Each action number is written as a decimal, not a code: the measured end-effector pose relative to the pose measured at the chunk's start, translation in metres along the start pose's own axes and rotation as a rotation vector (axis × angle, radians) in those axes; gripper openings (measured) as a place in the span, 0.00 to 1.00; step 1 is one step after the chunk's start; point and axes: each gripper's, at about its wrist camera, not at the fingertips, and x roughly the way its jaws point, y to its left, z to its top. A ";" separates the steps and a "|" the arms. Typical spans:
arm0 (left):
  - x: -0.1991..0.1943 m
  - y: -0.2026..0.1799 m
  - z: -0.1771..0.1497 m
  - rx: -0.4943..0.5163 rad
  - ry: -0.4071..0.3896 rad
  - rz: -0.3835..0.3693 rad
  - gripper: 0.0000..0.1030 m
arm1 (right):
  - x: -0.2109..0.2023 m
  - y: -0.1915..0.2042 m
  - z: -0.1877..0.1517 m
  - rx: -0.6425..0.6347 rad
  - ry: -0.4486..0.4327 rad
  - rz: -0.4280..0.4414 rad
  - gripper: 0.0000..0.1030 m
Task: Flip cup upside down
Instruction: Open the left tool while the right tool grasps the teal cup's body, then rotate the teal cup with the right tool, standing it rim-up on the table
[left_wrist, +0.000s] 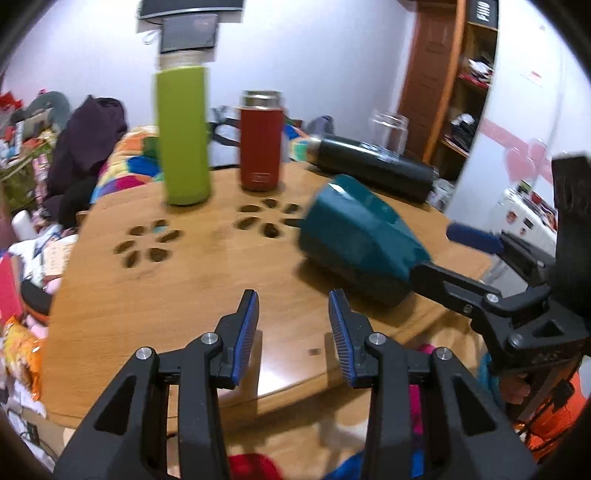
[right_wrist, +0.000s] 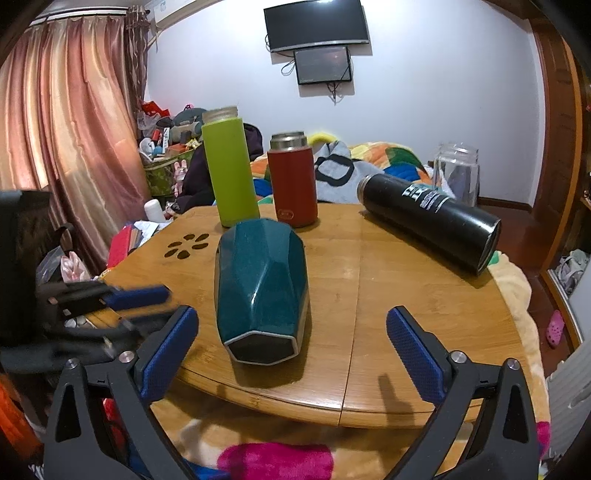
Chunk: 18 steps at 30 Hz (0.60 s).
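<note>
A teal faceted cup lies on its side on the round wooden table, its dark base facing the right wrist camera. It also shows in the left wrist view, lying on the table's right part. My right gripper is open and empty, its blue pads on either side of the cup's base end without touching it; it shows in the left wrist view behind the cup. My left gripper is open and empty above the table's near edge, left of the cup.
A green bottle and a red flask stand at the table's far side. A black flask lies on its side at the right, with a clear glass jar behind it. A cluttered bed surrounds the table.
</note>
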 end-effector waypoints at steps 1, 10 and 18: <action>-0.004 0.006 0.001 -0.013 -0.008 0.014 0.37 | 0.005 0.000 -0.001 0.003 0.012 0.017 0.89; -0.014 0.009 0.019 -0.017 -0.076 0.008 0.37 | 0.030 0.009 -0.009 -0.038 0.079 0.088 0.52; -0.004 -0.024 0.046 0.048 -0.119 -0.088 0.21 | 0.028 0.011 -0.009 -0.065 0.071 0.067 0.52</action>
